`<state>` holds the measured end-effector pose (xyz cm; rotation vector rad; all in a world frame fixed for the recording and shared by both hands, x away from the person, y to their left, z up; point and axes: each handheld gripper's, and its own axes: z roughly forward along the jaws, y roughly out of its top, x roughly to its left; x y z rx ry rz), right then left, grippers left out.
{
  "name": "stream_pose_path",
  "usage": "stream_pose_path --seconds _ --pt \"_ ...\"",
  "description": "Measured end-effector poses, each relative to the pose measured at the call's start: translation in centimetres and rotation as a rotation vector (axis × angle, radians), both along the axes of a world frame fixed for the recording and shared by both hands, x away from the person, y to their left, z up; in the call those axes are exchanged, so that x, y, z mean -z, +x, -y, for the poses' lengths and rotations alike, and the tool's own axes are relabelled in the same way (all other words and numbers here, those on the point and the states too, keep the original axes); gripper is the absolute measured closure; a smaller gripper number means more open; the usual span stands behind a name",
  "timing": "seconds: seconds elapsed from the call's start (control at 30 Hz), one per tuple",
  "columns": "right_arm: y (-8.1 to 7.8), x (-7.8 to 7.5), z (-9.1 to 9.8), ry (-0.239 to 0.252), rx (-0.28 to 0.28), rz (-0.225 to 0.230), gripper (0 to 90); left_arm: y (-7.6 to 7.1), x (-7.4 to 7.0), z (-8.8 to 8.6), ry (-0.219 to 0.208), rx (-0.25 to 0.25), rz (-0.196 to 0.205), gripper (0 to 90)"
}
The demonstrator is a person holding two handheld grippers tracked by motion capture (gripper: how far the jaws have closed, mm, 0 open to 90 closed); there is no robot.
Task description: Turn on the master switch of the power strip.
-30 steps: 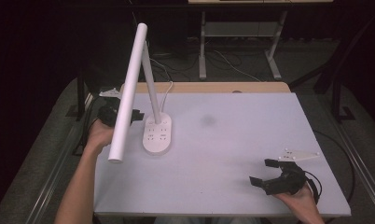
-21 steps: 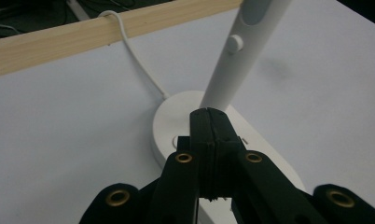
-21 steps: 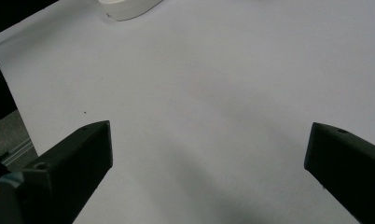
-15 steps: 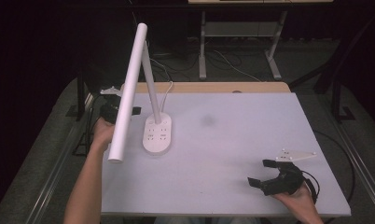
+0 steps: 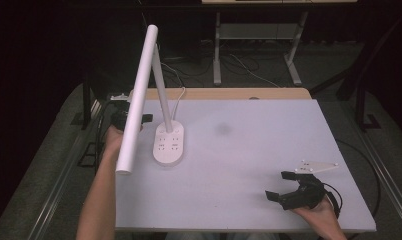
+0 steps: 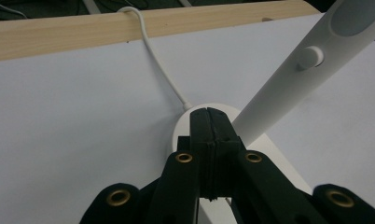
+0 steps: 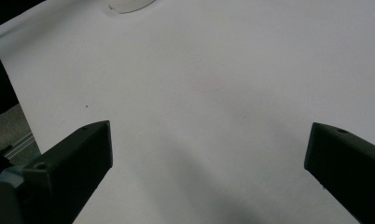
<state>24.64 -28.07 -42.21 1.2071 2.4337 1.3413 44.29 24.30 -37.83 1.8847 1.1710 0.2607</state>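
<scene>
Left tongs (image 6: 209,122) closed beside lamp base (image 5: 169,145), right tongs (image 5: 284,184) spread wide

The lamp (image 5: 168,145) stands on the table's (image 5: 249,165) left half, its cable (image 6: 160,70) trailing behind.

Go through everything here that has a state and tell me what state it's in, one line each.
Lamp: upright on the table, arm tilted forward and down; lit or not, cannot tell.
Lamp cord: attached at the back of the base, running off over the table's far edge.
Left gripper: jaws shut together, nothing between them, tips over the lamp base.
Right gripper: jaws wide open, empty, low over the table.
</scene>
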Motion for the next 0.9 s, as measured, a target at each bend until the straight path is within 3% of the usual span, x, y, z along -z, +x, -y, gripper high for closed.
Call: stream_pose_path --seconds 0.9 --pt "0.1 0.1 0.2 0.001 0.001 -0.007 0.5 1.2 2.5 1.6 0.016 0.034 -0.058 90.0"
